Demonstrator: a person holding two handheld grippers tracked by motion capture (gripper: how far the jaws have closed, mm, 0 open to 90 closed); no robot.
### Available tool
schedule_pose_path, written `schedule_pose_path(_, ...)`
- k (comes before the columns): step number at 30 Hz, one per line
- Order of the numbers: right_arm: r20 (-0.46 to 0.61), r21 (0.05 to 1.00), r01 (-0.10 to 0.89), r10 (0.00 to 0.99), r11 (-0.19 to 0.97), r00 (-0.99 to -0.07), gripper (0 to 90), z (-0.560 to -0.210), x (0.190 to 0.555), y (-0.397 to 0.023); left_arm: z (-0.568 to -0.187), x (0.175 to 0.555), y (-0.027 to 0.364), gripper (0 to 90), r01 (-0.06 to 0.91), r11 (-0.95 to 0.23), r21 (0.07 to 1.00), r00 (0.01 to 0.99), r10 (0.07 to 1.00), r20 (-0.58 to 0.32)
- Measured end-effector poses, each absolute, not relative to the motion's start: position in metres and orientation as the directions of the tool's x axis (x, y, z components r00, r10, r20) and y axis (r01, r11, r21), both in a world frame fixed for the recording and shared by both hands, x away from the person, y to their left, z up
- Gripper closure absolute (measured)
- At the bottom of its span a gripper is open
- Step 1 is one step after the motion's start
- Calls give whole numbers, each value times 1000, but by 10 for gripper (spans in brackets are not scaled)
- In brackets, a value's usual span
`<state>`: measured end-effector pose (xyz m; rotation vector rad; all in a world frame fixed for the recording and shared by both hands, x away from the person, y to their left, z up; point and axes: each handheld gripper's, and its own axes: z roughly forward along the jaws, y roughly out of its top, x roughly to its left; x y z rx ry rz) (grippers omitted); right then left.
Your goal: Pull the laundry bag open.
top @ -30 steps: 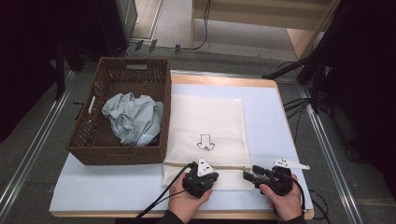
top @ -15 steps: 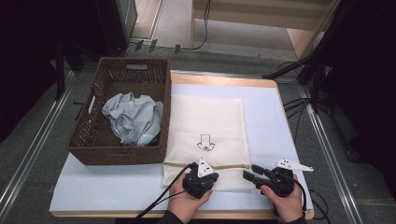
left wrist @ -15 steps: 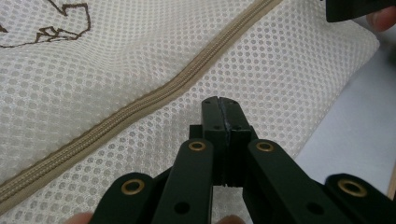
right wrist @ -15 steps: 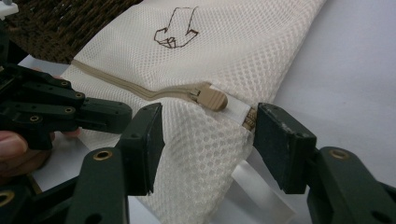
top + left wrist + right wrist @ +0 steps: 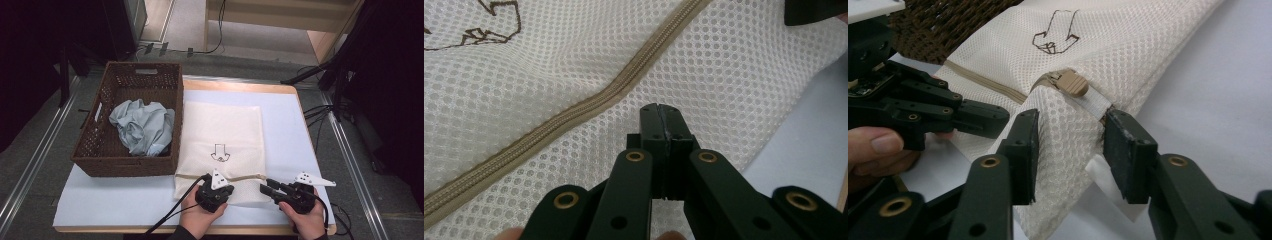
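Left claw [image 5: 214, 191]: jaws pressed together, tips resting on the mesh bag [image 5: 222, 135] just below the zipper [image 5: 574, 112]; whether mesh is pinched between them cannot be told.
Right claw [image 5: 1070, 150]: jaws have just been closing around the raised bag corner; pads beside the mesh, contact not confirmed.
Zipper pull [image 5: 1073, 82]: tan tab at the corner, just above the right claw's jaws.
Mesh bag position: flat on the bench [image 5: 125, 200], touching the wicker basket [image 5: 130, 125].
Handling: light, soft, limp; mesh folds and slides easily. Best hold judged at the stitched corner or zipper tape.
Basket content: 1 crumpled grey cloth [image 5: 142, 125].
Hidden: bag contents, zipper end, mesh under the left claw.
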<state>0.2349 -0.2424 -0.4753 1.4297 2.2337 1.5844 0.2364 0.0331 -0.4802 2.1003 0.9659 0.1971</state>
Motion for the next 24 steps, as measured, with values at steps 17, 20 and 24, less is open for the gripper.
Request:
schedule_pose_path(17,326,755,645,789,113,-521,428,-487,247,-244,-480,237,34,900,573,-390,721,698,694,-179)
schedule_pose_path(20,315,745,654,793,134,-521,348,-491,253,-240,-480,237,33,900,573,-390,721,697,695,-178)
schedule_pose_path(24,337,739,662,783,124,-522,340,-491,254,-237,-480,236,33,900,572,-390,722,697,695,-177)
